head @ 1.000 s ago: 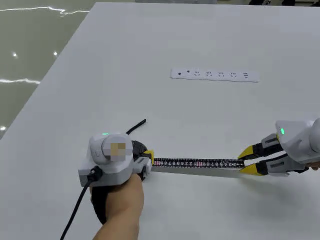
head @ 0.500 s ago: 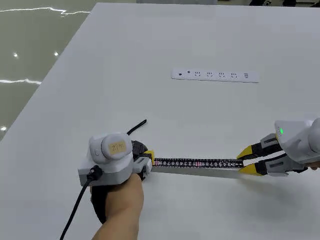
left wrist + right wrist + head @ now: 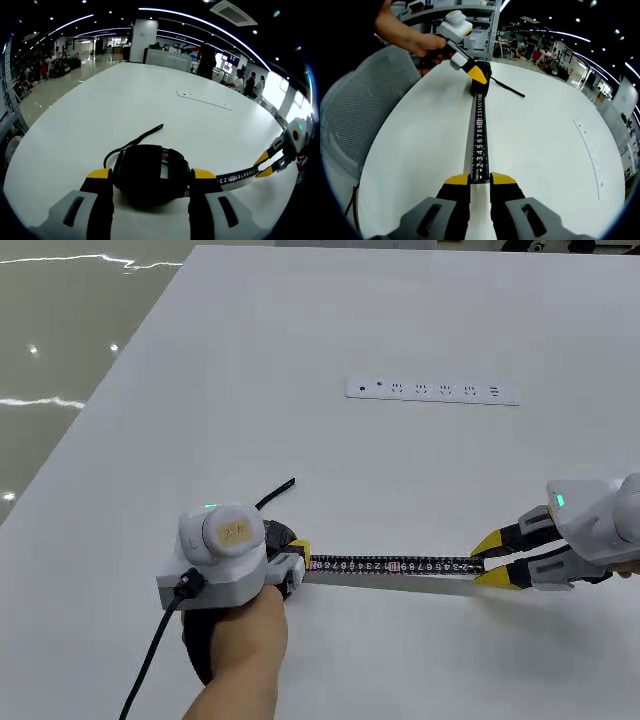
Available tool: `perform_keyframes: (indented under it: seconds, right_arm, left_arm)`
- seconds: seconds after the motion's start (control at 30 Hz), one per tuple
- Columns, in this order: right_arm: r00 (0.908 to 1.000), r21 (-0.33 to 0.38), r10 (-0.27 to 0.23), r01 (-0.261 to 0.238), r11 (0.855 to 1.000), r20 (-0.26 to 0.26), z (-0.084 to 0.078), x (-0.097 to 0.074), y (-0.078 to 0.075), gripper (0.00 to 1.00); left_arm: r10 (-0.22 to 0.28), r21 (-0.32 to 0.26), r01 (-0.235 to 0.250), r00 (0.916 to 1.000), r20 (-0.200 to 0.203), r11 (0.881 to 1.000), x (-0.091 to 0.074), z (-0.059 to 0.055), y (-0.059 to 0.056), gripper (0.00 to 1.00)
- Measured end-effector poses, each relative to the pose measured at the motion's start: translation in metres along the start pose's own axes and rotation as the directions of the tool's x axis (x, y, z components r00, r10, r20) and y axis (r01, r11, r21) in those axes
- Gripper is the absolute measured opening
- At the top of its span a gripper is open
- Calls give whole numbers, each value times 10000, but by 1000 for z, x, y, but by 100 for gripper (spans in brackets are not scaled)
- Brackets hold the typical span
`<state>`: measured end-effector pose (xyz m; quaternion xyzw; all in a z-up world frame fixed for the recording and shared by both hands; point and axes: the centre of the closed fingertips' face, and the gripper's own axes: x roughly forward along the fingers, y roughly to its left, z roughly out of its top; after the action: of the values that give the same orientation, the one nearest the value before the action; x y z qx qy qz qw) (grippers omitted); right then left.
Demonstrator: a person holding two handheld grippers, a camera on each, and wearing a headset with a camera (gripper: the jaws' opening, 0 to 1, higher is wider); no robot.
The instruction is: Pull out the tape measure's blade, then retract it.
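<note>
A black tape measure case (image 3: pixel 150 175) rests on the white table, clamped between the yellow-tipped fingers of my left gripper (image 3: pixel 150 176); in the head view the same case (image 3: pixel 276 540) peeks out beside the left gripper (image 3: pixel 290 565). Its black blade (image 3: pixel 395 566) with white numerals runs rightward along the table to my right gripper (image 3: pixel 487 562), which is shut on the blade's end. In the right gripper view the blade (image 3: pixel 479 137) stretches from the right gripper (image 3: pixel 480 178) away to the case (image 3: pixel 481 81).
A white power strip (image 3: pixel 432 391) lies further back on the table (image 3: pixel 300 360). A thin black strap (image 3: pixel 274 493) trails from the case. A grey mesh chair (image 3: pixel 355 115) stands beside the table's edge. A black cable (image 3: pixel 150 665) hangs from the left gripper.
The right gripper has shifted slightly left toward the case, and the exposed blade is a little shorter. The left gripper stays put on the case.
</note>
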<state>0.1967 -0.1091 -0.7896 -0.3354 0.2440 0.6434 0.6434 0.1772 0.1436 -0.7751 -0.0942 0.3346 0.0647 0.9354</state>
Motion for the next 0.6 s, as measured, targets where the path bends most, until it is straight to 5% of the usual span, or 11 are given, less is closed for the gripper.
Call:
perform_keyframes:
  seconds: [0.6]
  right_arm:
    - [10000,-22,31,-31,10000,60,5,3,1,14]
  left_arm:
    - [-30,-33,30,10000,-44,10000,-6,-1,-3,56]
